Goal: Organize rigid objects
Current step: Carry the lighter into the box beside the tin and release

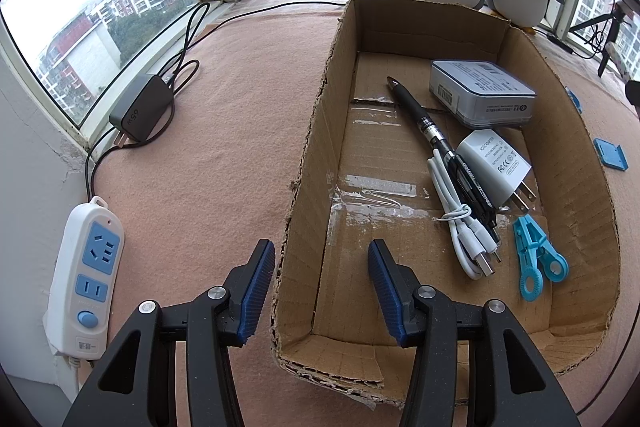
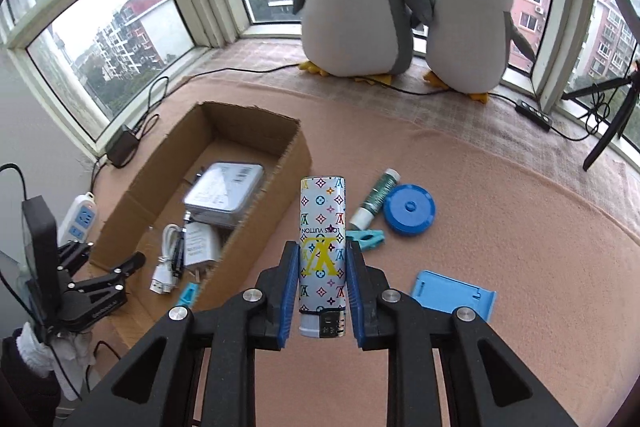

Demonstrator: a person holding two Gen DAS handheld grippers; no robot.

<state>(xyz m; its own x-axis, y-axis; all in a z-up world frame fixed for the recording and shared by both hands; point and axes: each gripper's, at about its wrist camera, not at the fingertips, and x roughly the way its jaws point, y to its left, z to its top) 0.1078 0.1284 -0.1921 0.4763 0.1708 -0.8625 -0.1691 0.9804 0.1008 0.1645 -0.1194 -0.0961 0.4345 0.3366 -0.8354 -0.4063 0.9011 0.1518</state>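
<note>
Right wrist view, left to right: the cardboard box [image 2: 276,163] lies to my lower left with its long axis running away toward the window, and my left gripper [image 2: 132,263] waits at its near corner. My right gripper [image 2: 323,291] is clamped on the patterned lighter [image 2: 322,247], which stands along the fingers above the pink cloth [image 2: 500,211]. I judge the carry goes leftward. Left wrist view: that claw straddles the box wall, pads not touching it.

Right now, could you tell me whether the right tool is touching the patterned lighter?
Touching. The right wrist view shows the right tool closed on the patterned lighter, a blue pad pressed against each side.
</note>
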